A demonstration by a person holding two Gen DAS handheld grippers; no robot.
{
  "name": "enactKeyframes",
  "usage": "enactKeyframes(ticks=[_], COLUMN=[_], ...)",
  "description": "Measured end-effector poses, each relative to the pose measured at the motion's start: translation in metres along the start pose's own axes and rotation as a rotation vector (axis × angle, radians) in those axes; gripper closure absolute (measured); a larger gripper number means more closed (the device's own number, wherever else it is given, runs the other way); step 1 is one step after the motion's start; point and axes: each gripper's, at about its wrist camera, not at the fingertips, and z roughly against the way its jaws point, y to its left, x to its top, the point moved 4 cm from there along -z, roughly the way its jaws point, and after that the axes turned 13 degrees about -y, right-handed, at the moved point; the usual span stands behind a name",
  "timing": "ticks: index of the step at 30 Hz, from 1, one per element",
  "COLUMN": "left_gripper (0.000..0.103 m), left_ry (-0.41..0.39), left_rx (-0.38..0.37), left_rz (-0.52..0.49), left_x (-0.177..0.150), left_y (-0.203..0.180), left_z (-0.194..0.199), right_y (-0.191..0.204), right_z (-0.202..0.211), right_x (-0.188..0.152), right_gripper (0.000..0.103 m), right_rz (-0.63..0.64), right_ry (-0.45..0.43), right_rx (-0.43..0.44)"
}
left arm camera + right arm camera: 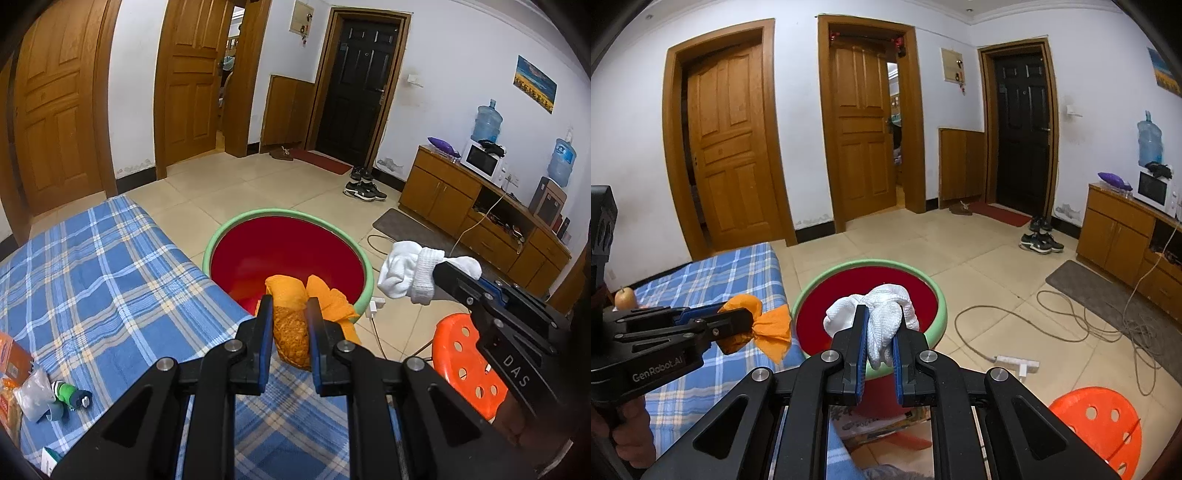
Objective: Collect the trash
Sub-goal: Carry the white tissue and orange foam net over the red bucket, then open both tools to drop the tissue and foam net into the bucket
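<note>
My left gripper (289, 308) is shut on a crumpled orange cloth (291, 328) and holds it over the near rim of a round bin (258, 215) with a green rim and red inside. The left gripper (738, 323) also shows in the right wrist view with the orange cloth (772, 330). My right gripper (880, 325) is shut on a white sock bundle (882, 314), held above the bin (940, 295). In the left wrist view the sock bundle (410, 271) hangs to the right of the bin.
A blue plaid bed (92, 269) lies at the left with a small green toy (70, 393), a plastic bag (33, 397) and an orange box (13, 356). An orange stool (465, 360), power strip (1015, 362), cable (1071, 317) and wooden cabinet (461, 206) are on the right.
</note>
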Motion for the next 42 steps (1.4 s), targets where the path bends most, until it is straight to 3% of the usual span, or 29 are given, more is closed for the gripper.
enactKeyframes(ticks=[14, 18, 19, 20, 22, 23, 24, 25, 42], left_gripper=[0.087, 0.086, 0.082, 0.071, 0.056, 0.052, 0.052, 0.052, 0.052], left_ry=[0.020, 0.019, -0.002, -0.013, -0.016, -0.022, -0.030, -0.036, -0.016], left_rx=[0.043, 0.038, 0.033, 0.034, 0.035, 0.030, 0.030, 0.034, 0.030], left_rz=[-0.014, 0.008, 0.016, 0.020, 0.039, 0.047, 0.043, 0.030, -0.003], left_x=[0.018, 0.024, 0.027, 0.029, 0.032, 0.032, 0.033, 0.034, 0.023], left_y=[0.012, 0.014, 0.015, 0.017, 0.021, 0.022, 0.022, 0.021, 0.012], left_z=[-0.059, -0.071, -0.073, -0.074, -0.077, -0.075, -0.074, -0.072, -0.064], right_y=[-0.010, -0.011, -0.010, -0.009, -0.006, -0.005, -0.003, -0.003, -0.008], right_z=[-0.053, -0.072, -0.076, -0.081, -0.089, -0.091, -0.093, -0.094, -0.088], right_x=[-0.001, -0.001, -0.002, -0.002, -0.001, -0.001, -0.002, -0.002, -0.004], right_gripper=[0.092, 0.089, 0.089, 0.089, 0.079, 0.067, 0.057, 0.056, 0.055], right_rz=[-0.034, 0.009, 0.026, 0.038, 0.060, 0.076, 0.094, 0.099, 0.037], right_ry=[0.033, 0.032, 0.032, 0.035, 0.039, 0.043, 0.049, 0.045, 0.075], right_rx=[0.024, -0.025, -0.036, -0.038, -0.037, -0.036, -0.033, -0.031, -0.014])
